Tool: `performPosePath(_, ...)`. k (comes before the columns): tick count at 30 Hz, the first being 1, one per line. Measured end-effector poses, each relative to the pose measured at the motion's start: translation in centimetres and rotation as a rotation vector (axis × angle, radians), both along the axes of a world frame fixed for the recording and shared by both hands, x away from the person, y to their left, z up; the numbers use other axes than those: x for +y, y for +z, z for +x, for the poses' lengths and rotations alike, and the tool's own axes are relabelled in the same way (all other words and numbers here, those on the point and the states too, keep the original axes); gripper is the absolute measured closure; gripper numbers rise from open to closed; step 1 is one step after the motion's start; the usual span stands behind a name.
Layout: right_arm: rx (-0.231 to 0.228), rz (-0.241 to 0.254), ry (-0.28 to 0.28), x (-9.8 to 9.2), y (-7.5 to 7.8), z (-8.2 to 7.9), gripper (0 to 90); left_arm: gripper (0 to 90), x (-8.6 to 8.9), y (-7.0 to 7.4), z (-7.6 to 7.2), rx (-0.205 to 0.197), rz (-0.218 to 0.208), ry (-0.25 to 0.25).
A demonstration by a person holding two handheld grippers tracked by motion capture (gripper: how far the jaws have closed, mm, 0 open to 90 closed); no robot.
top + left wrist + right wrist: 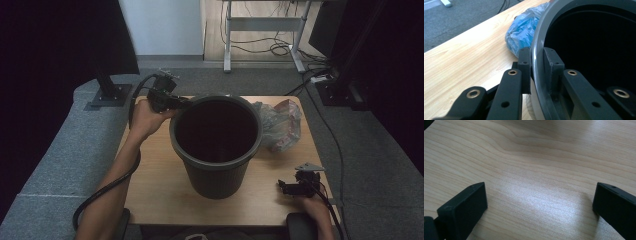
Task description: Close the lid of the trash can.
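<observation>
A dark grey plastic bin (216, 145) stands upright in the middle of the wooden table (150, 175). My left gripper (175, 101) is shut on the bin's rim (536, 62) at its far left side, one jaw outside the wall and one inside. My right gripper (286, 188) rests low over the table near the front right corner. It is open, with bare wood (536, 182) between its jaws. A crumpled plastic bag (277, 122) lies on the table just right of the bin; the same bag (522, 30) looks blue in the left gripper view.
A monitor stand base (107, 95) sits on the grey surface left of the table. Cables (270, 47) and a desk frame (227, 35) lie on the floor beyond. Bare table shows in front of the bin and on its left.
</observation>
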State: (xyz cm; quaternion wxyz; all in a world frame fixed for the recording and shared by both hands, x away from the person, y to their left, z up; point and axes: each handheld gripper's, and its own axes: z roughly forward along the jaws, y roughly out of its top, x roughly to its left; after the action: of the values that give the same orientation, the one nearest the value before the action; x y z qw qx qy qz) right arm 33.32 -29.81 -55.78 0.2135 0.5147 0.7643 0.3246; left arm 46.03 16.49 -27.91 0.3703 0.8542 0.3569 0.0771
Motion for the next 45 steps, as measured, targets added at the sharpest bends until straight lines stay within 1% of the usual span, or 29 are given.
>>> performPosePath(2, 0.0, 0.0, 0.0, 0.0, 0.0, 0.0, 0.0, 76.5, 0.1, -0.1, 0.0, 0.002, -0.009, -0.001)
performPosePath(4, 0.0, 0.0, 0.0, 0.0, 0.0, 0.0, 0.0, 76.1, 0.1, -0.1, 0.1, 0.007, -0.006, -0.005)
performPosePath(6, 0.0, 0.0, 0.0, 0.0, 0.0, 0.0, 0.0, 76.2, 0.0, 0.0, 0.1, 0.008, 0.01, -0.005)
performPosePath(8, 0.0, 0.0, 0.0, 0.0, 0.0, 0.0, 0.0, 76.7, -0.3, 0.1, 0.1, 0.008, 0.038, -0.007)
performPosePath(10, 0.0, 0.0, 0.0, 0.0, 0.0, 0.0, 0.0, 76.7, -0.5, 0.3, 0.2, 0.01, 0.053, -0.008)
performPosePath(11, 0.0, 0.0, 0.0, 0.0, 0.0, 0.0, 0.0, 76.4, -0.5, 0.3, 0.2, 0.009, 0.054, -0.011)
performPosePath(12, 0.0, 0.0, 0.0, 0.0, 0.0, 0.0, 0.0, 75.8, -0.3, 0.4, 0.2, 0.013, 0.039, -0.015)
performPosePath(13, 0.001, 0.0, 0.0, 0.0, 0.0, 0.0, 0.0, 71.7, -0.1, 0.4, 0.3, 0.025, 0.019, -0.026)
performPosePath(14, 0.0, 0.0, 0.0, 0.0, 0.0, 0.0, 0.0, 64.6, 0.0, 0.4, 0.3, 0.038, 0.005, -0.035)
performPosePath(15, 0.0, 0.0, 0.0, 0.0, 0.0, 0.0, 0.0, 57.9, 0.1, 0.4, 0.3, 0.037, 0.008, -0.039)
performPosePath(17, 0.0, 0.0, 0.0, 0.0, 0.0, 0.0, 0.0, 48.7, 0.4, 0.5, 0.1, 0.018, 0.025, -0.039)
performPosePath(18, 0.0, 0.0, 0.0, 0.0, 0.0, 0.0, 0.0, 44.0, 0.6, 0.5, 0.1, 0.017, 0.022, -0.043)
performPosePath(20, 0.0, 0.0, 0.0, 0.0, 0.0, 0.0, 0.0, 33.9, 1.1, 0.7, 0.0, 0.015, 0.003, -0.052)
performPosePath(23, 0.0, 0.0, 0.0, 0.0, 0.0, 0.0, 0.0, 19.1, 1.9, 1.0, -0.2, -0.018, 0.004, -0.052)
performPosePath(25, 0.0, 0.0, 0.0, 0.0, 0.0, 0.0, 0.0, 13.7, 2.6, 1.2, -0.4, -0.027, -0.001, -0.035)
performPosePath(28, 0.0, 0.0, 0.0, 0.0, 0.0, 0.0, 0.0, 13.0, 3.8, 1.3, -0.6, -0.031, -0.019, -0.028)
performPosePath(34, 0.0, 0.0, 0.0, 0.0, 0.0, 0.0, 0.0, 7.3, 6.1, 1.1, -1.0, -0.045, -0.019, -0.005)
performPosePath(37, 0.0, 0.0, 0.0, 0.0, 0.0, 0.0, 0.0, 3.9, 7.3, 0.9, -1.3, -0.055, -0.03, 0.007)
performPosePath(40, 0.0, 0.0, 0.0, 0.0, 0.0, 0.0, 0.0, 0.6, 8.4, 0.7, -1.5, -0.069, -0.031, 0.02)
performPosePath(45, 0.0, 0.0, 0.0, 0.0, 0.0, 0.0, 0.0, 0.0, 10.2, 0.1, -1.8, -0.089, -0.035, 0.053)
